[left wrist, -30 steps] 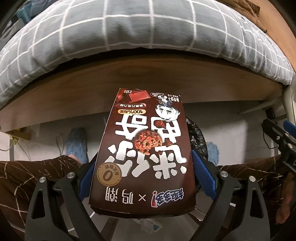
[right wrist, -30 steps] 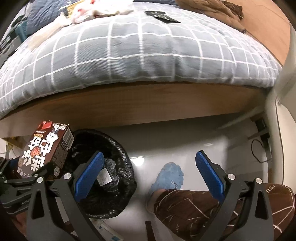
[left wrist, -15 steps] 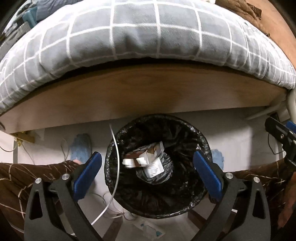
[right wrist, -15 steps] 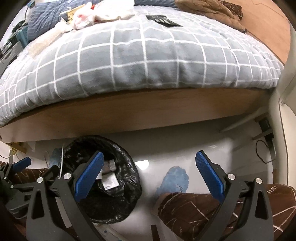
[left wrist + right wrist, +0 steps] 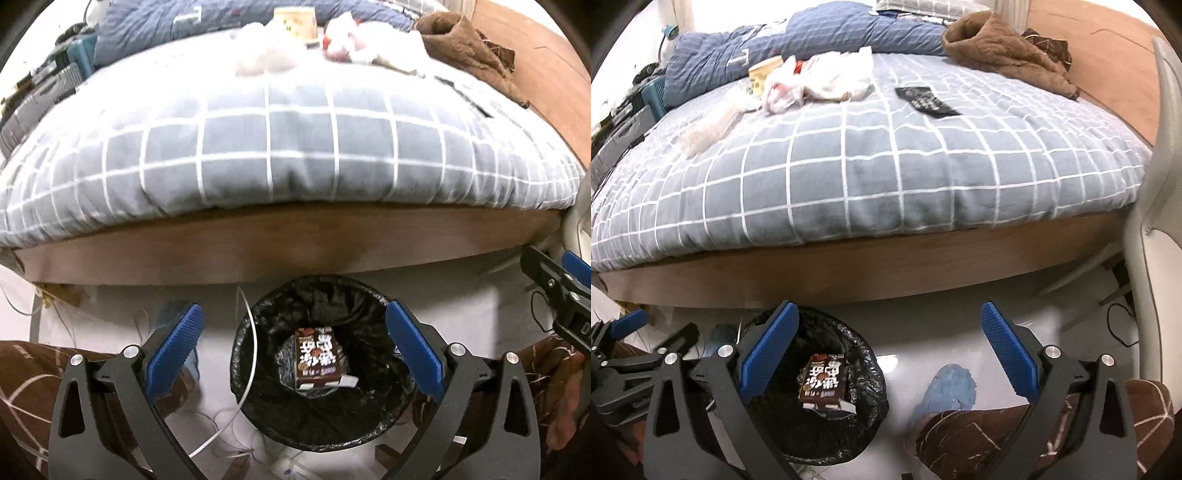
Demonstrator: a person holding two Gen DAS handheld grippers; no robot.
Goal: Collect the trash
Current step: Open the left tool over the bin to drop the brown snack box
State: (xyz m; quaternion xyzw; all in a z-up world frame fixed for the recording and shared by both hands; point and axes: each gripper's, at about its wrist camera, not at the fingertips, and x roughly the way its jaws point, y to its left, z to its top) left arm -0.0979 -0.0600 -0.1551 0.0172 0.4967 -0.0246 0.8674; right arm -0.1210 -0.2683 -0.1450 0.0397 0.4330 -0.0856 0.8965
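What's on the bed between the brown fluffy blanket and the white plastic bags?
A black remote control lies on the checked cover between the brown blanket and the white plastic bags. The right wrist view shows it best.

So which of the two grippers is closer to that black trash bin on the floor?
Left. The left gripper hangs open right above the trash bin, framing the brown carton inside. The right gripper is off to the bin's right, over bare floor.
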